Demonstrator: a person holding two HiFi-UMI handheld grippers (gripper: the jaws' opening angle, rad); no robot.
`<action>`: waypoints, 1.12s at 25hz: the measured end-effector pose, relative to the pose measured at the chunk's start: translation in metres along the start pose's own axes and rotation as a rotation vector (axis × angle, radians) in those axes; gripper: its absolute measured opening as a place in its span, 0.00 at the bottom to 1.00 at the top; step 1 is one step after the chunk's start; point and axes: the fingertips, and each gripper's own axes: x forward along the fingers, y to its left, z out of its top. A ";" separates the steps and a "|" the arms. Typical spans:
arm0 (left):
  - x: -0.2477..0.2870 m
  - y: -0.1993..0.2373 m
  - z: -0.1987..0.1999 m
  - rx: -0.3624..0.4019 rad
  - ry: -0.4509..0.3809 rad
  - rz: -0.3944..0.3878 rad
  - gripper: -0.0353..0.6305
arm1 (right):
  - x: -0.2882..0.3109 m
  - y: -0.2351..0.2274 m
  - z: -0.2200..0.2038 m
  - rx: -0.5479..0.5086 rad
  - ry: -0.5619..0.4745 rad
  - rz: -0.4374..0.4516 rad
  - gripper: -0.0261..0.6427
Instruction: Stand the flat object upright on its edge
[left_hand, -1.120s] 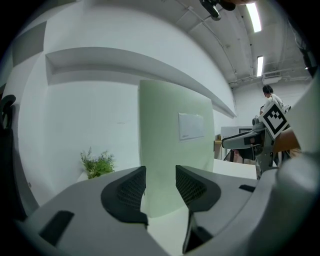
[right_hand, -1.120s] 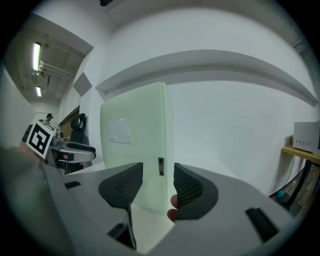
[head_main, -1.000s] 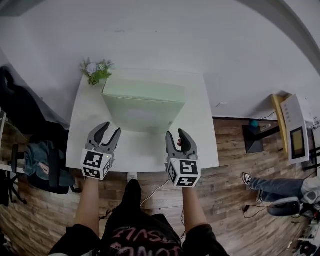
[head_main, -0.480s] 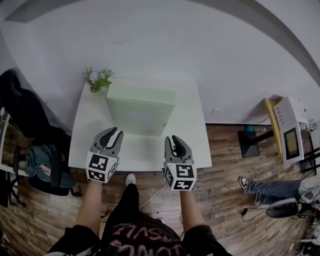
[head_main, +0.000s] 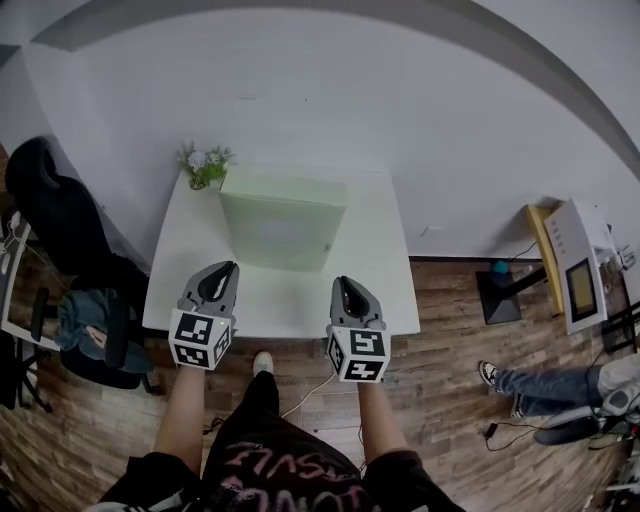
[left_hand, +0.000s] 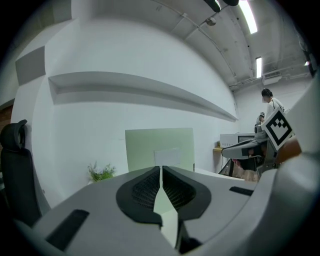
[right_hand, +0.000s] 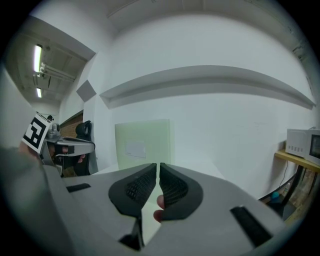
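A flat pale green box (head_main: 283, 225) with a small white label stands upright on its edge at the back of the white table (head_main: 195, 290). It also shows straight ahead in the left gripper view (left_hand: 159, 147) and the right gripper view (right_hand: 142, 142). My left gripper (head_main: 222, 272) hangs over the table's front edge, apart from the box. My right gripper (head_main: 345, 287) is level with it on the right. Both pairs of jaws have just been closing and now stand shut with nothing between them (left_hand: 160, 172) (right_hand: 158, 167).
A small potted plant (head_main: 205, 165) sits at the table's back left corner. A black office chair (head_main: 50, 200) and a second chair with clothes (head_main: 90, 330) stand left of the table. A seated person's legs (head_main: 540, 385) and a stand with a white device (head_main: 575, 275) are at the right.
Both grippers' jaws went from wide open to shut. Both hands drew back from the box toward the table's front edge and rose a little.
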 end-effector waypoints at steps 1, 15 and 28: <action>-0.002 -0.001 0.002 0.007 0.002 0.005 0.10 | -0.002 0.000 0.002 0.001 -0.002 -0.001 0.09; -0.034 -0.015 0.021 -0.013 -0.029 0.045 0.07 | -0.039 -0.003 0.017 -0.041 -0.030 -0.002 0.08; -0.050 -0.020 0.032 -0.017 -0.053 0.039 0.07 | -0.050 0.000 0.022 -0.041 -0.042 0.002 0.08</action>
